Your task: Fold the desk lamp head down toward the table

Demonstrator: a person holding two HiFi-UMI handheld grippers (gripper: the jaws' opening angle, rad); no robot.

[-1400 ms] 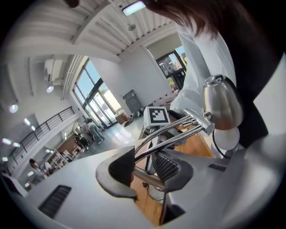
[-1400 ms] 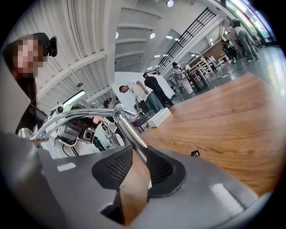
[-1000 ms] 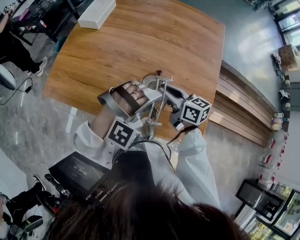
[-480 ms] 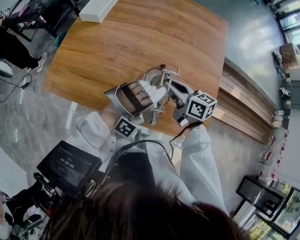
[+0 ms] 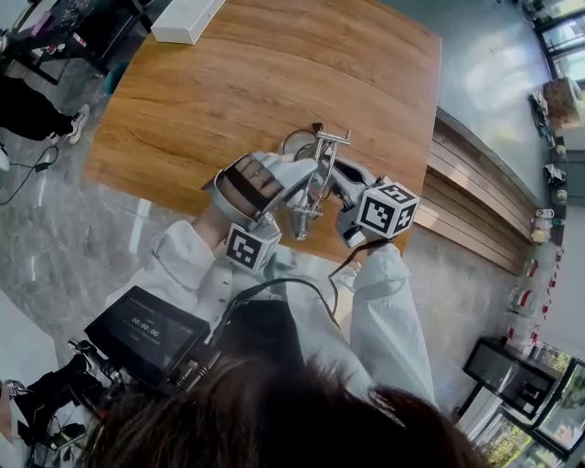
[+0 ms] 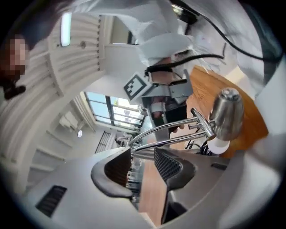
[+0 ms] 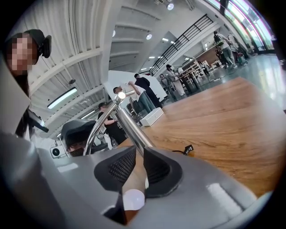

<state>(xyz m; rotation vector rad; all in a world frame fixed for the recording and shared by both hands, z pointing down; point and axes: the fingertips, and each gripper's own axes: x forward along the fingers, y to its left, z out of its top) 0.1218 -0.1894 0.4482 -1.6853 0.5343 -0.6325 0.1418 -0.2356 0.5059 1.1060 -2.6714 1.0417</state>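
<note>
Step in hand: getting a hold on the chrome metal desk lamp, fold not yet done. It stands at 6 o'clock on the brown wooden desk, by the near edge.

The left tongs come in from 9 o'clock. The lamp's twin thin chrome rods run between the jaws, which are opening and stand apart, so no firm hold there. The bell-shaped chrome lamp head hangs at the rods' far end, at 3 o'clock in the left gripper view, raised off the desk.

The right tongs come in from 4 o'clock. Their jaws are closing, narrow, and the pads look pressed on the chrome upright tube.

Next move, we judge: right tongs steady the tube, left tongs re-clamp the rods and swing them down so the head drops toward the desk.

Writing: none readable on the lamp. The marker cubes carry black-and-white square patterns only. A black screen at 7 o'clock shows digits too small to read. The white rectangular box at 11 o'clock is unmarked.
</note>
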